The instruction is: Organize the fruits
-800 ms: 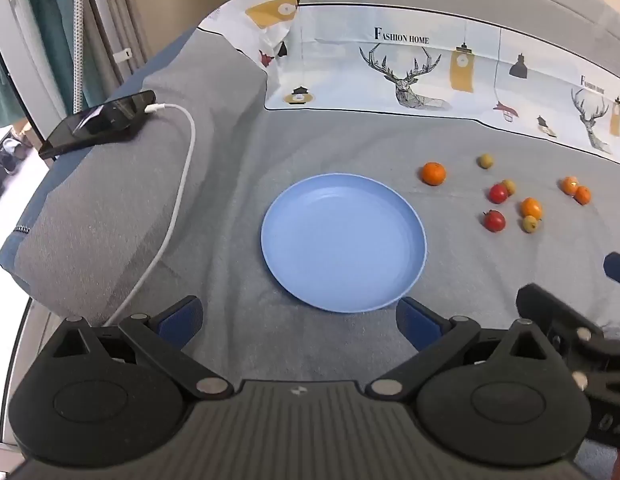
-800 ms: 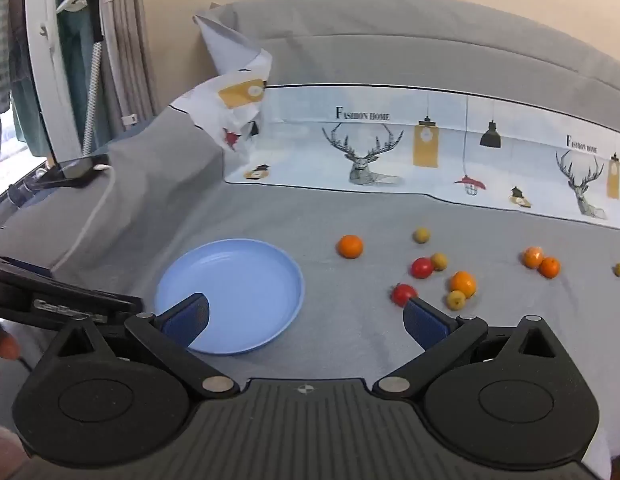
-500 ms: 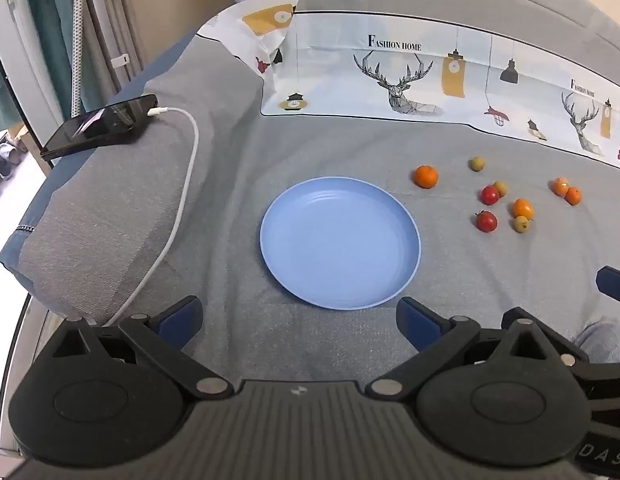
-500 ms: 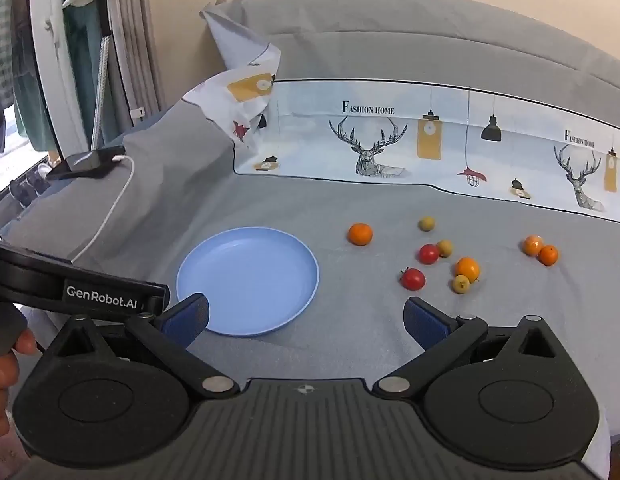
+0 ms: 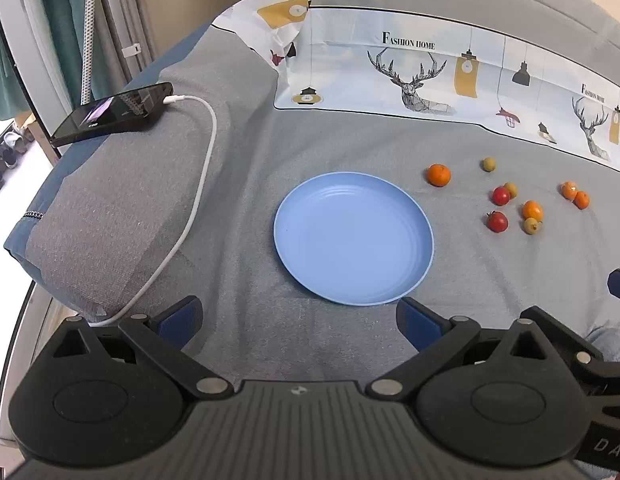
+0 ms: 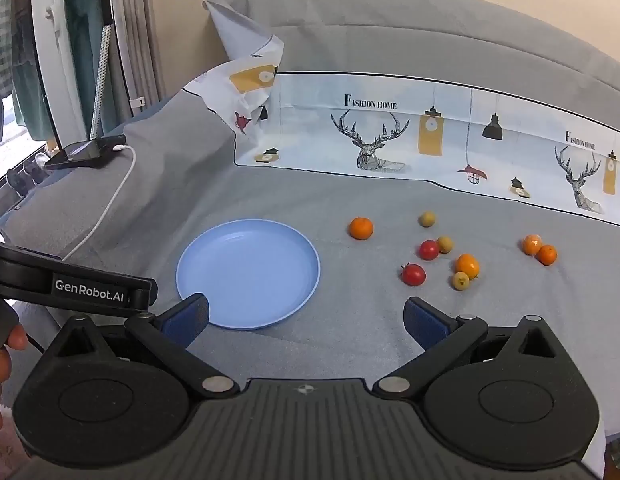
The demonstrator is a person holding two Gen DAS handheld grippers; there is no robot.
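Left gripper (image 5: 297, 318): jaws spread wide, nothing between them, hovering above the near edge of the bed (image 5: 246, 160) and tilted down toward the plate (image 5: 298, 248). Right gripper (image 6: 306, 316): likewise spread wide and empty, hanging over the same near edge, just right of the left one, whose black body shows at the left margin of the right wrist view with part of a hand (image 6: 2, 356) on it.

Plate: blue, round, empty, lying flat on the grey cover near the middle of the bed, just ahead of both grippers.

Fruits: nine small pieces in view, all loose on the cover to the right of the plate, none touching it. Closest to the plate, a lone orange (image 6: 361, 228). Beyond it, a cluster: two red fruits (image 6: 413, 274), an orange one and three yellow-green ones (image 6: 461, 280). Farther toward the right edge, a touching pair of oranges (image 6: 539, 250).

Surroundings: a patterned cloth (image 5: 449, 64) with deer print along the far side; a phone (image 5: 114, 114) on its cable (image 5: 198, 184) on a raised fold at the left edge.

Progress, judged from the layout: not begun. No fruit is on the plate or in either gripper; every piece remains to be picked up and placed, presumably on the plate.
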